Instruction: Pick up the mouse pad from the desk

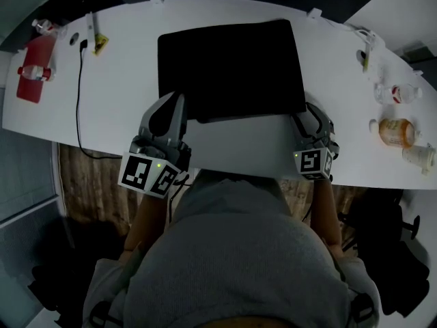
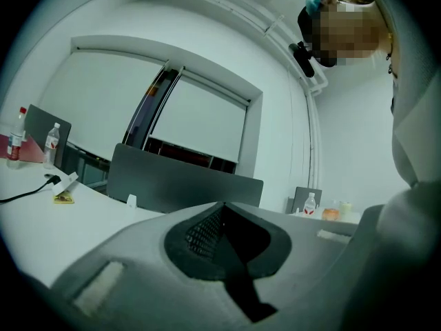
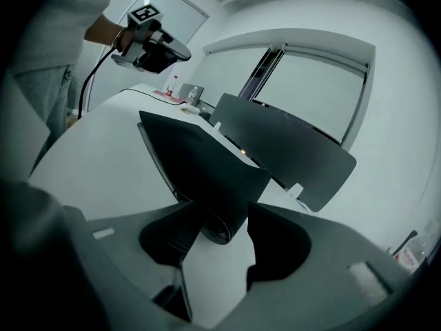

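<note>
While the person bends over the long white table (image 1: pixel 123 67), the black mouse pad (image 1: pixel 232 67) lies across its middle, filling the centre of the head view with its near edge towards the person.

At the pad's lower right corner sits the right gripper (image 3: pixel 220 247). Its jaws stand wide apart and the corner pokes in between them, a little curled at the rim, with neither jaw pressing on it yet. To my eye the step in hand is taking that corner. It would go best if the lower jaw slid under the edge until the corner sat deep, and only then came a firm squeeze, since a thin, floppy sheet can slip out of a shallow pinch.

By the pad's lower left corner is the left gripper (image 2: pixel 222 219), its jaws clenched together on nothing. Whether it touches the pad I cannot tell.

A black cable (image 1: pixel 80 94) at the left and an orange bottle (image 1: pixel 396 130) at the right lie well apart from the pad.
</note>
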